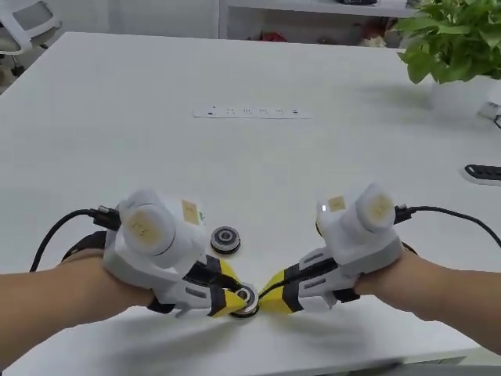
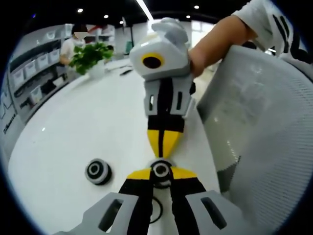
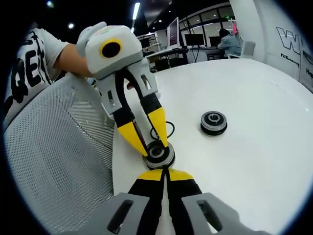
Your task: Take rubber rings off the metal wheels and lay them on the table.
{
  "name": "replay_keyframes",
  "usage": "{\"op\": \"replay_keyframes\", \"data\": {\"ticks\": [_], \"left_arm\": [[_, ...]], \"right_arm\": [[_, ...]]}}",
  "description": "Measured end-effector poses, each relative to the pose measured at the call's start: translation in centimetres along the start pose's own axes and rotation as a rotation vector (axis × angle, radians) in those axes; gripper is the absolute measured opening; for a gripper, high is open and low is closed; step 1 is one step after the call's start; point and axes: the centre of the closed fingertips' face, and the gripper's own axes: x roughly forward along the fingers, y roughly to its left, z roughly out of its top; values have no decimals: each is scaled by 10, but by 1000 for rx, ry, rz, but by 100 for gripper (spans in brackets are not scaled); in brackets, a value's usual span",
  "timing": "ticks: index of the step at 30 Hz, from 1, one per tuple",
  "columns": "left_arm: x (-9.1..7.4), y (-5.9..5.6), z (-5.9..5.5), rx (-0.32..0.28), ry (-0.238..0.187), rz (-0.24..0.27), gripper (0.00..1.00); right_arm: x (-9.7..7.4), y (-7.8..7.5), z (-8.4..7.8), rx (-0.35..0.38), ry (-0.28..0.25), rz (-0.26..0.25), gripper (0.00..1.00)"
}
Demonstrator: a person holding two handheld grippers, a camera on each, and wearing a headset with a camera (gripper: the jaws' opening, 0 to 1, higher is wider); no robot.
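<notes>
A metal wheel (image 1: 245, 297) with a black rubber rim is held just above the white table (image 1: 156, 141), near its front edge. My left gripper (image 1: 235, 300) is shut on this wheel (image 2: 161, 169), one yellow fingertip on each side. My right gripper (image 1: 270, 294) comes in from the opposite side with its jaws together, and its tips (image 3: 166, 174) press against the wheel's rim (image 3: 160, 155). Whether they pinch the rubber is hidden. A second wheel (image 1: 225, 240) lies flat just beyond. A loose black rubber ring (image 3: 172, 128) lies on the table under the left gripper (image 3: 154, 146).
A potted plant (image 1: 454, 39) stands at the far right. A white power strip (image 1: 250, 112) lies mid-table, and a black object (image 1: 483, 173) sits at the right edge. A grey mesh chair back (image 2: 264, 122) is close behind the front edge.
</notes>
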Motion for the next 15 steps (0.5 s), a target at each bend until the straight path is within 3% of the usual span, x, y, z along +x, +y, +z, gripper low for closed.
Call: {"op": "replay_keyframes", "data": {"ticks": [4, 9, 15], "left_arm": [[0, 0, -1, -6, 3, 13, 12], [0, 1, -1, -6, 4, 15, 12], [0, 1, -1, -7, 11, 26, 12]], "right_arm": [[-1, -2, 0, 68, -8, -6, 0], [-7, -9, 8, 226, -80, -6, 0], [-9, -6, 16, 252, -121, 15, 0]]}}
